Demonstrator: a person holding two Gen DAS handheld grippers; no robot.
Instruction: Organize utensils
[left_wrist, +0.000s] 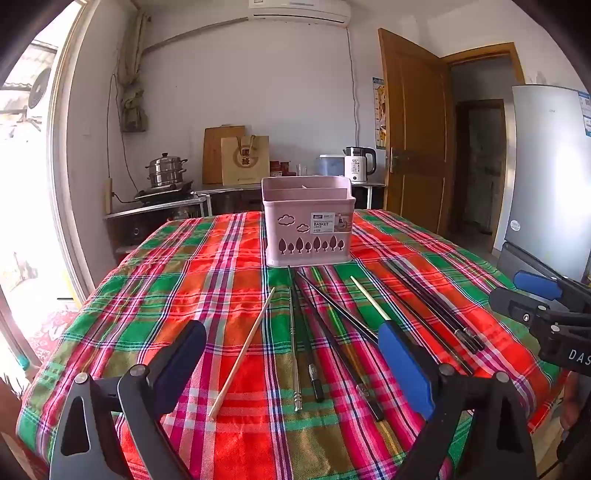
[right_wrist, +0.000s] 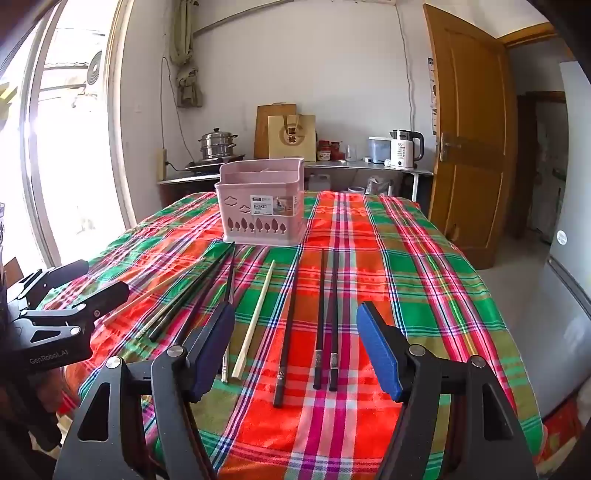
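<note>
Both grippers hover with jaws spread wide and nothing between them. Ahead of the left gripper (left_wrist: 291, 373) black chopsticks (left_wrist: 334, 345) and a wooden chopstick (left_wrist: 242, 352) lie loose on the plaid tablecloth (left_wrist: 184, 280). Beyond them stands the pink utensil basket (left_wrist: 308, 221). The right gripper (right_wrist: 295, 350) faces three black chopsticks (right_wrist: 321, 317).

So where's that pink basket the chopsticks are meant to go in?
The pink basket stands upright on the checked tablecloth, toward the table's far side, just beyond the tips of the chopsticks. In the right wrist view it sits left of centre.
</note>
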